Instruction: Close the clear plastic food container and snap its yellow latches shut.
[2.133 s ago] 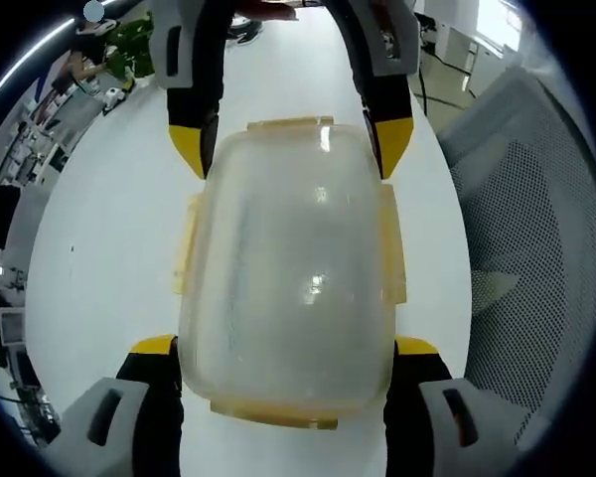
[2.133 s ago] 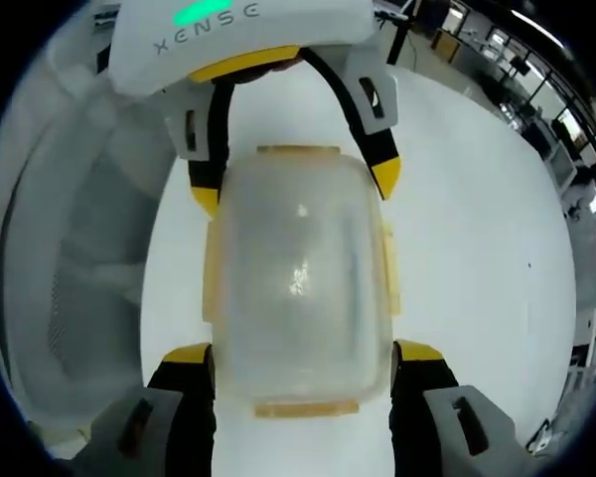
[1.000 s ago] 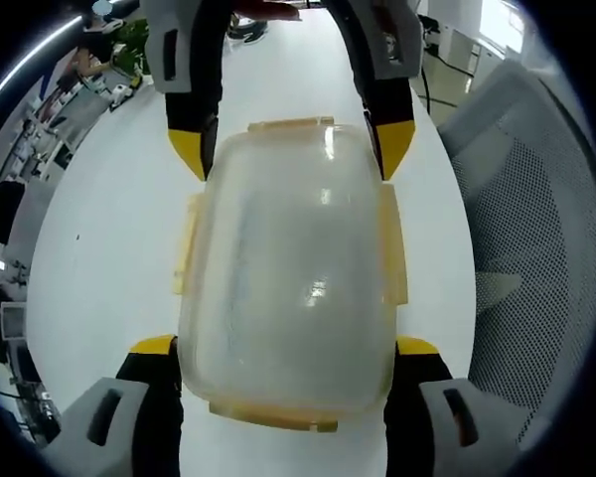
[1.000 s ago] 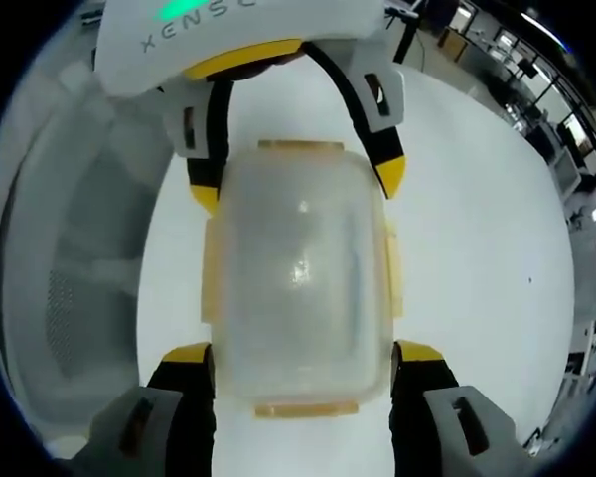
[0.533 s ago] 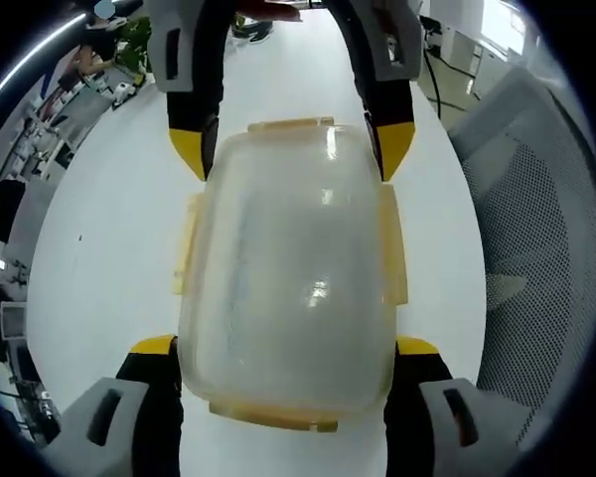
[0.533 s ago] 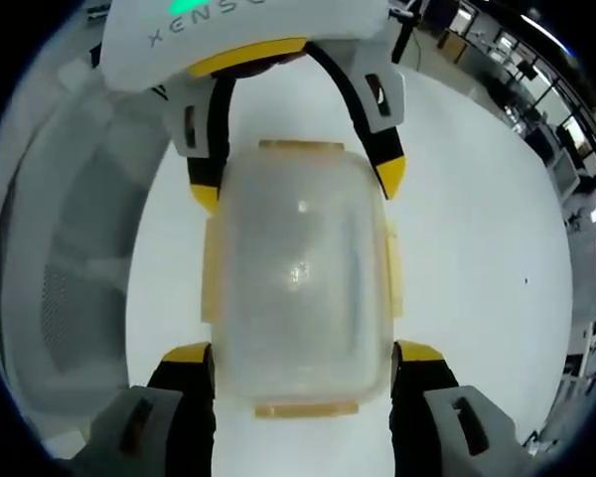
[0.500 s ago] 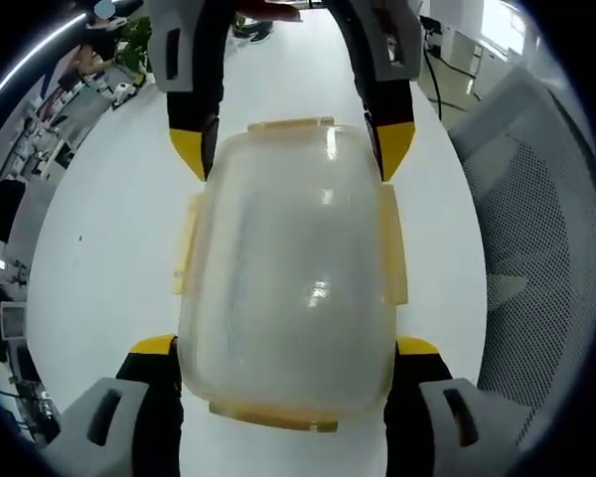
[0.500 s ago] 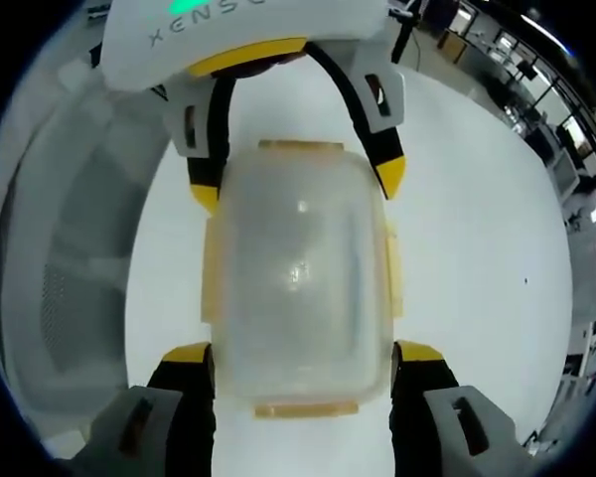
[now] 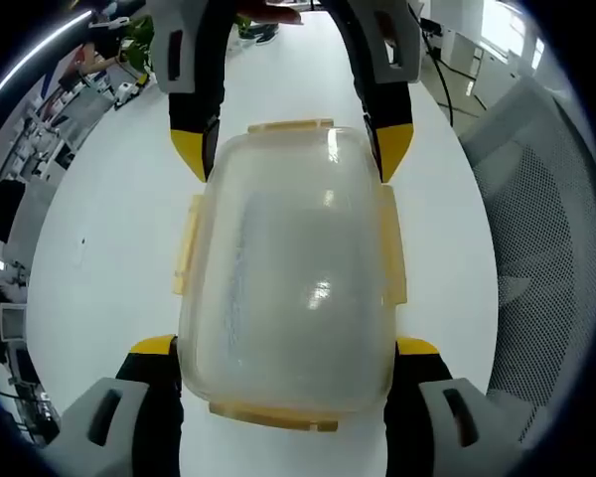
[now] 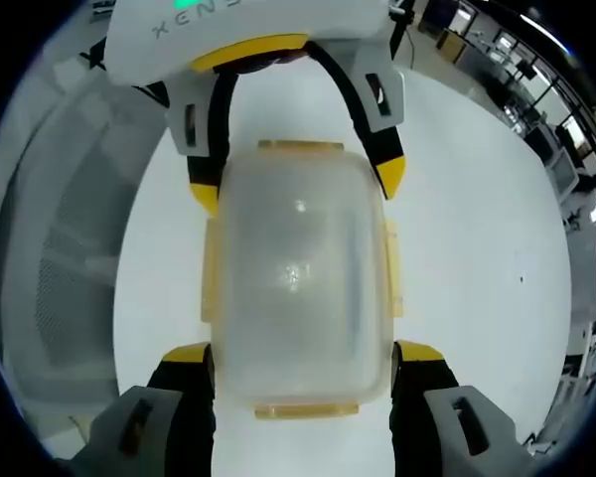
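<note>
A clear plastic food container (image 9: 288,268) with its lid on is held between both grippers over a white table (image 9: 109,229). Yellow latches (image 9: 393,244) run along its sides and ends; I cannot tell whether they are snapped. In the left gripper view my left gripper (image 9: 286,346) is shut on the container's near end, and the right gripper (image 9: 290,149) clamps the far end. In the right gripper view the container (image 10: 296,268) sits the same way, with my right gripper (image 10: 302,352) on the near end and the left gripper (image 10: 296,184) on the far end.
A grey mesh office chair (image 9: 541,248) stands beside the table, at the right of the left gripper view and as the chair (image 10: 65,248) at the left of the right gripper view. Desks and office clutter (image 9: 40,129) lie beyond the table edge.
Both views have drifted slightly against the table and chair. The container stays in the same two-ended grip, with both grippers unchanged.
</note>
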The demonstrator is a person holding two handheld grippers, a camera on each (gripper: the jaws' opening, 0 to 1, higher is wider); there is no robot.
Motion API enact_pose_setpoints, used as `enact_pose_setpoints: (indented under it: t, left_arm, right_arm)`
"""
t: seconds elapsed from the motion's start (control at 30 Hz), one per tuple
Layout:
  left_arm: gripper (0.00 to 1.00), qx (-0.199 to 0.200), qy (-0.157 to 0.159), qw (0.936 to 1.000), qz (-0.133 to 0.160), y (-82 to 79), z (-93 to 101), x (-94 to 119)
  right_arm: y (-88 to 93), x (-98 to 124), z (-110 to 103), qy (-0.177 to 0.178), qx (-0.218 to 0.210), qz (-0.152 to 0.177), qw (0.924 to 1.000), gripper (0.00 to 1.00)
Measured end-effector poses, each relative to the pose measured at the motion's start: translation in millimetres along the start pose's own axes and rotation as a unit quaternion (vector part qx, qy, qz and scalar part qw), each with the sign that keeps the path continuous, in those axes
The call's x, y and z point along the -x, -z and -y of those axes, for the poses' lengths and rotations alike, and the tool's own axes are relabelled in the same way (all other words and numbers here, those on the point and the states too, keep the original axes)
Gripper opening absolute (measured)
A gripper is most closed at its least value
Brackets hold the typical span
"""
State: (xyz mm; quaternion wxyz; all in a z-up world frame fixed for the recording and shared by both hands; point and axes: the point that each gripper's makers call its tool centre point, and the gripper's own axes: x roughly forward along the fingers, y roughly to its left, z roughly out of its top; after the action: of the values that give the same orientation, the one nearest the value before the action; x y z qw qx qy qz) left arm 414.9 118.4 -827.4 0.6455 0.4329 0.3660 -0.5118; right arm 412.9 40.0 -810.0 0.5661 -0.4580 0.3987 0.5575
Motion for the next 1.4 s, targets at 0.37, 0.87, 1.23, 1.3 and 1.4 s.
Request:
enact_pose_setpoints:
  t: [0.37,0.87,1.23,1.3,1.4]
  left_arm:
    - [0.85,-0.003,0.001,1.0,0.001,-2.5,-14.6,-4]
    - [0.85,-0.008,0.003,1.0,-0.001,-4.1,-31.6,-6]
    - [0.85,-0.01,0.003,0.9999,-0.001,-5.3,-45.3,-9]
    - [0.85,-0.011,0.003,0.9999,-0.002,-5.1,-47.8,-10]
    - [0.85,-0.012,0.004,0.9999,-0.003,-5.2,-50.1,-10]
  right_arm:
    - [2.6,1,14,0.002,-0.004,0.0,1.0,0.72]
    - [3.9,1,31,0.004,-0.01,0.005,0.9999,0.72]
    - [5.2,1,45,0.005,-0.01,0.007,0.9999,0.72]
    - [5.2,0,48,0.006,-0.012,0.008,0.9999,0.72]
    - [5.5,0,50,0.006,-0.013,0.008,0.9999,0.72]
